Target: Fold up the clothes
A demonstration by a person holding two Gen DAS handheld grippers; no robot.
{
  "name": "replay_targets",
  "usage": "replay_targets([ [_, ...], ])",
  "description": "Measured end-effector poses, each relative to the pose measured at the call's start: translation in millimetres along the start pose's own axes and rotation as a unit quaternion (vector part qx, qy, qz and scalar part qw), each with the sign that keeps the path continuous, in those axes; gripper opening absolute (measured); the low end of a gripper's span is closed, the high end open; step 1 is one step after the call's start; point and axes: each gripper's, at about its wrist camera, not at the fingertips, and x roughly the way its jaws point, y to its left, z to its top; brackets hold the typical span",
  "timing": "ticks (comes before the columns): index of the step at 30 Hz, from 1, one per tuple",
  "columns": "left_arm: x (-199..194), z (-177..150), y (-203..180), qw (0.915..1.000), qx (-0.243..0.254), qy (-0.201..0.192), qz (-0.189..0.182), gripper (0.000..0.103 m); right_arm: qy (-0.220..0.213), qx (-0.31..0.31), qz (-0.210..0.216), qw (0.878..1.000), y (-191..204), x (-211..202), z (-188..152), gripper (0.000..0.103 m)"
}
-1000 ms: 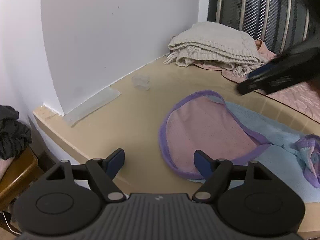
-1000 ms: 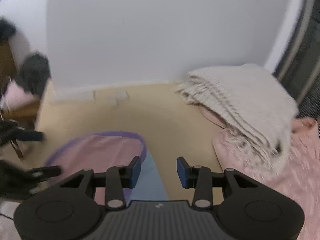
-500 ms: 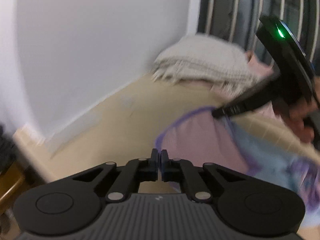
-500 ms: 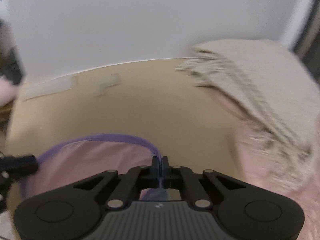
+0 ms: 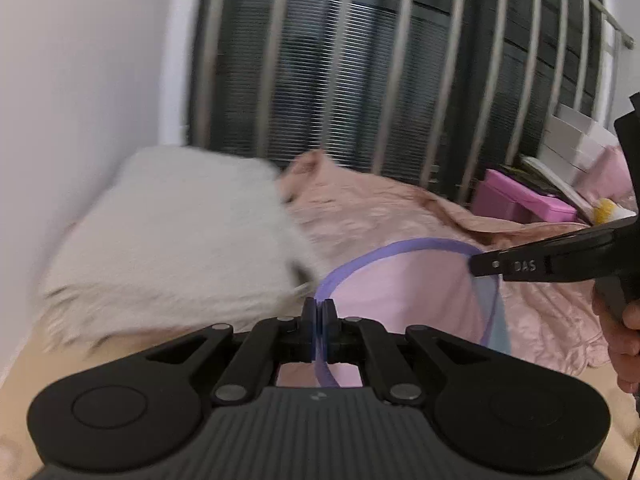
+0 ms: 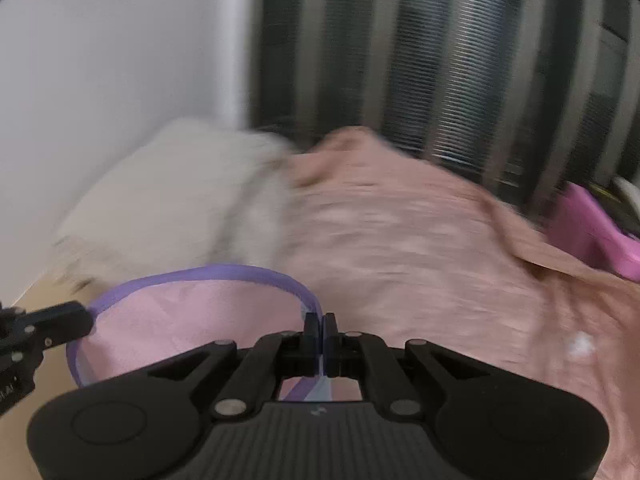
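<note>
Garment first: a pink piece of clothing (image 5: 404, 300) with a purple bound hem (image 5: 384, 249) hangs stretched between my two claws, lifted in front of the bedding. A pale blue layer (image 5: 500, 328) shows at its right side in the left wrist view.

Behind everything, a window with metal bars (image 5: 400, 92) and dark slatted blinds fills the upper part of both views, and a white wall (image 5: 80, 80) stands to its left. Below the window lies a rumpled pink quilt (image 5: 380, 212). A cream knitted blanket (image 5: 172, 240), folded and fringed, sits at the quilt's left end against the wall; it is blurred. A strip of tan surface (image 6: 36, 300) shows beneath the blanket at the far left; I cannot tell what it belongs to. At the far right is a bright magenta box (image 5: 524, 200), with white boxes (image 5: 572, 136) stacked behind it.

My left claw (image 5: 319, 314) is pressed together on the purple hem, which runs down between its pads. My right claw (image 6: 319, 328) is likewise pinched tight on the hem, at the garment's other side; seen from the left wrist view, its black fingers (image 5: 520, 266) bite the hem where purple meets blue. Part of my right hand (image 5: 624, 332) wraps that claw's handle at the picture's edge.
</note>
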Motion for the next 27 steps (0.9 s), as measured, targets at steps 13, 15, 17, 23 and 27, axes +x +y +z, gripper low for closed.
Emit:
replay_targets([
  [13,22,-17,-20,0.9996,-0.002,0.029,0.007,0.055,-0.015,0.042,-0.075,0.996,-60,-7,-45,0.041],
  [15,-16,-33,-19,0.9995,-0.002,0.022,-0.022,0.061,-0.040,0.028,-0.028,0.998,-47,-47,-65,0.040],
  [17,-46,-58,-25,0.9977,0.015,0.041,-0.051,0.061,-0.043,0.011,0.026,0.999,-37,-80,-99,0.038],
  [23,-61,-132,-55,0.9891,0.031,0.112,-0.090,0.025,0.011,-0.028,0.118,0.993,-18,-86,-196,0.014],
  [27,-61,-152,-59,0.9876,0.037,0.124,-0.089,0.014,0.018,-0.006,0.105,0.994,-16,-82,-221,0.003],
])
